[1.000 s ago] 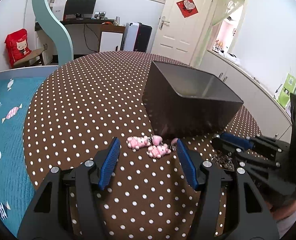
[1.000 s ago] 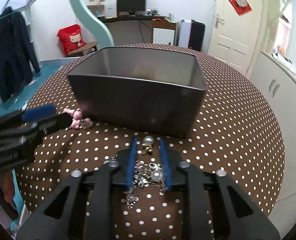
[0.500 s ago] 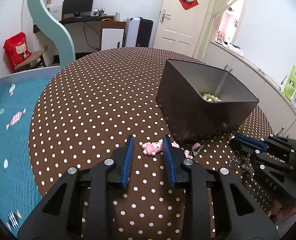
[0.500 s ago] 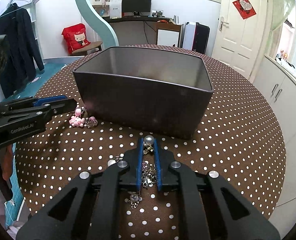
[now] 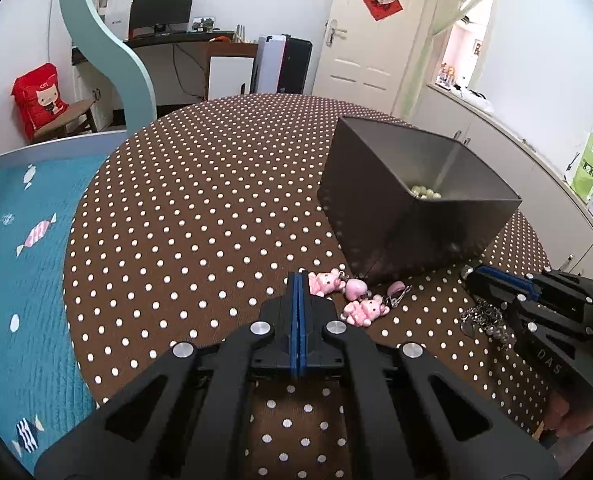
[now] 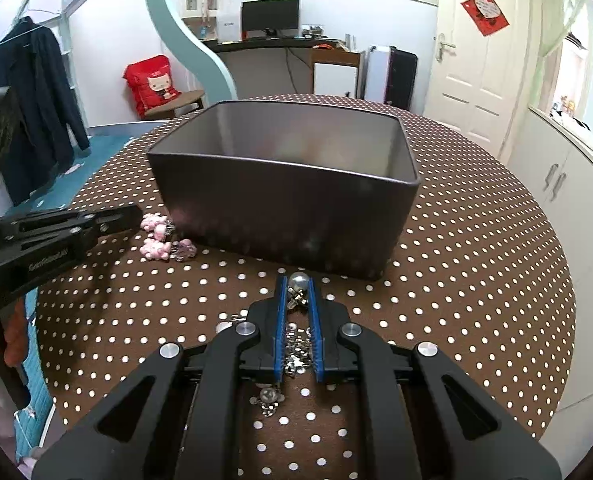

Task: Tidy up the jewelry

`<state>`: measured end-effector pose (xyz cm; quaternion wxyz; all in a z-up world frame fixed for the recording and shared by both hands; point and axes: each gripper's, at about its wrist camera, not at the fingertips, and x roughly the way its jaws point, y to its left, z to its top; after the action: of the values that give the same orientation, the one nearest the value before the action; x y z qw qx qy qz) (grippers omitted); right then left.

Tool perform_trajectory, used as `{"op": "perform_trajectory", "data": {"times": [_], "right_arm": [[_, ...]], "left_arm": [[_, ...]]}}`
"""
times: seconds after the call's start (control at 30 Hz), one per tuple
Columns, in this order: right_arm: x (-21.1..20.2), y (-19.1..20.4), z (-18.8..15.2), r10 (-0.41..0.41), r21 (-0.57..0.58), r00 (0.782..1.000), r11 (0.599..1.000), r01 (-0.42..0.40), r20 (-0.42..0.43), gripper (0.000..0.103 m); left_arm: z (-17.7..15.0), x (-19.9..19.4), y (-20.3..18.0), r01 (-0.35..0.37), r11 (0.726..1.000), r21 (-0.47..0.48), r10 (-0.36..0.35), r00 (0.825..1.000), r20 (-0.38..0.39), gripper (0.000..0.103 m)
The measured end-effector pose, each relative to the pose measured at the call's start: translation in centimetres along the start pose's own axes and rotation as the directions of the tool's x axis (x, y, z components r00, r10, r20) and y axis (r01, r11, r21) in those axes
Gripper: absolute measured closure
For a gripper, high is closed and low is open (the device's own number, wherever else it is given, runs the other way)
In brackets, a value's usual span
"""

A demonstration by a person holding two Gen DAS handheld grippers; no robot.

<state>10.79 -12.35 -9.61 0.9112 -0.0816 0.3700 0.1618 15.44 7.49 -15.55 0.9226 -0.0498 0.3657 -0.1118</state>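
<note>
A dark grey box [image 5: 412, 216] stands on the dotted round table; it also shows in the right wrist view [image 6: 292, 204]. Pale beads [image 5: 424, 192] lie inside it. Pink bear charms [image 5: 348, 296] lie by its near corner and show in the right wrist view [image 6: 158, 236]. My left gripper [image 5: 299, 280] is shut and empty, just left of the charms. My right gripper [image 6: 297, 288] is shut on a silver pearl jewelry piece [image 6: 296, 332], low over the table before the box; it shows in the left wrist view [image 5: 496, 284] too.
The brown polka-dot table [image 5: 200, 208] ends near a teal bedspread [image 5: 12, 240] on the left. White cabinets [image 6: 568, 184] stand to the right. A desk with a monitor [image 5: 160, 12] and a door [image 5: 360, 40] are behind.
My left gripper has closed fully, empty, beside the pink charms and risen a little. My right gripper has closed on the silver jewelry.
</note>
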Motion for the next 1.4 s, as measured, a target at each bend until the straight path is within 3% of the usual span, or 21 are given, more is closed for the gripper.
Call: {"op": "perform_trajectory", "data": {"times": [0.07,0.1,0.13,0.2,0.37,0.47,0.53,0.73,0.87,0.93,0.97,1.13,1.27,1.37,1.4], "right_arm": [[-0.1,0.0,-0.1,0.016,-0.009,1.0,1.0,-0.016,0.005,0.094],[-0.2,0.1,-0.1,0.02,-0.012,1.0,1.0,-0.02,0.005,0.094],[-0.1,0.1,-0.1,0.021,-0.013,1.0,1.0,-0.021,0.003,0.094],[-0.1,0.0,-0.2,0.026,-0.014,1.0,1.0,-0.026,-0.002,0.094],[0.0,-0.3,0.1,0.044,-0.02,0.999,0.999,-0.044,-0.001,0.094],[0.2,-0.3,0.3,0.051,-0.019,0.999,0.999,-0.051,-0.006,0.094],[0.2,-0.4,0.4,0.06,-0.014,0.998,0.998,-0.06,-0.007,0.094],[0.3,-0.6,0.4,0.063,-0.01,0.998,0.998,-0.063,-0.007,0.094],[0.4,-0.7,0.5,0.065,-0.009,0.998,0.998,-0.065,-0.008,0.094],[0.4,-0.7,0.5,0.068,-0.01,0.998,0.998,-0.068,-0.008,0.093],[0.5,-0.8,0.5,0.07,-0.009,0.997,0.997,-0.07,-0.008,0.093],[0.5,-0.8,0.4,0.074,-0.008,0.997,0.997,-0.074,-0.008,0.093],[0.4,-0.7,0.3,0.08,-0.011,0.997,0.997,-0.08,-0.008,0.093],[0.4,-0.6,0.3,0.084,-0.01,0.996,0.996,-0.084,-0.008,0.093],[0.4,-0.5,0.3,0.085,-0.01,0.996,0.996,-0.085,-0.008,0.093]], "left_arm": [[-0.1,-0.4,-0.1,0.014,1.0,0.003,-0.014,1.0,0.005,0.101],[-0.1,-0.5,-0.2,0.025,1.0,0.014,-0.025,1.0,0.005,0.091],[-0.1,-0.7,-0.5,0.025,0.999,0.037,-0.026,1.0,0.012,0.075],[-0.2,-0.6,-0.7,0.009,0.998,0.068,-0.01,1.0,0.014,0.065],[-0.3,0.5,-1.8,-0.002,0.973,0.231,0.007,1.0,-0.021,0.062],[-0.3,0.8,-1.8,0.006,0.966,0.257,0.001,1.0,-0.024,0.064],[-0.5,0.9,-1.8,0.007,0.965,0.263,-0.005,1.0,-0.01,0.085],[-0.6,0.9,-1.7,-0.006,0.975,0.221,0.004,1.0,0.007,0.103],[-0.4,0.7,-1.8,-0.006,0.973,0.232,0.007,1.0,-0.004,0.099],[-0.4,0.7,-1.8,-0.004,0.973,0.231,0.007,1.0,-0.012,0.059],[-0.3,0.7,-1.8,-0.011,0.973,0.23,0.013,1.0,-0.008,0.054],[0.3,1.2,-1.3,-0.005,0.983,0.186,0.009,1.0,-0.018,0.055],[0.6,1.6,-1.6,-0.015,0.978,0.207,0.021,0.999,-0.025,0.055],[0.5,1.8,-2.1,0.002,0.969,0.248,0.005,1.0,-0.028,0.061],[0.5,1.8,-2.2,0.017,0.965,0.262,-0.01,1.0,-0.028,0.068]]}}
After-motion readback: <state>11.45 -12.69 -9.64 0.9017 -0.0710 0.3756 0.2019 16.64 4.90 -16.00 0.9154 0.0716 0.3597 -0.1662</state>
